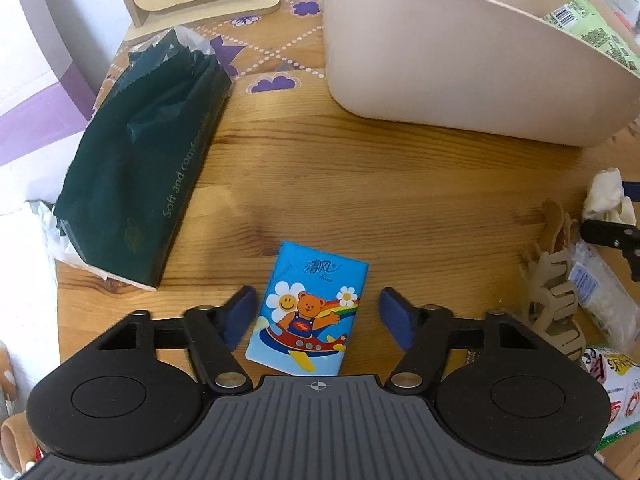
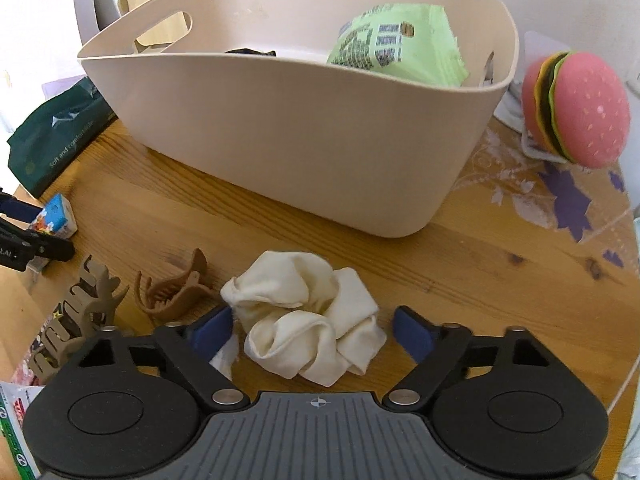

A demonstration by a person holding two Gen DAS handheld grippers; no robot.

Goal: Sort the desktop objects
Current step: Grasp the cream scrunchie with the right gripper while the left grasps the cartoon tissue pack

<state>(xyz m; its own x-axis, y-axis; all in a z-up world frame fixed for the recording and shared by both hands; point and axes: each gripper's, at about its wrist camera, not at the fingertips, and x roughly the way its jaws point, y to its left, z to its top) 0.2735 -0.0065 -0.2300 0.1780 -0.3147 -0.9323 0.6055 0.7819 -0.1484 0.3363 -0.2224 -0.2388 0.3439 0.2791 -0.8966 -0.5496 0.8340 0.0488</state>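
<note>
Beige tub (image 2: 304, 152) holds green packet (image 2: 400, 46).

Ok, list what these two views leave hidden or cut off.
- Beige basket: right wrist view, its near wall hides the floor; a dark item barely shows above the rim.
- Green packet: left wrist view, cut by basket wall and picture edge.
- Printed packets: left wrist view, cut off at the right edge.
- Cream scrunchie: underside hidden.

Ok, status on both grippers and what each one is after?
Left gripper open, straddling tissue pack. Right gripper open around scrunchie. Neither gripped. Basket ahead, path clear.
</note>
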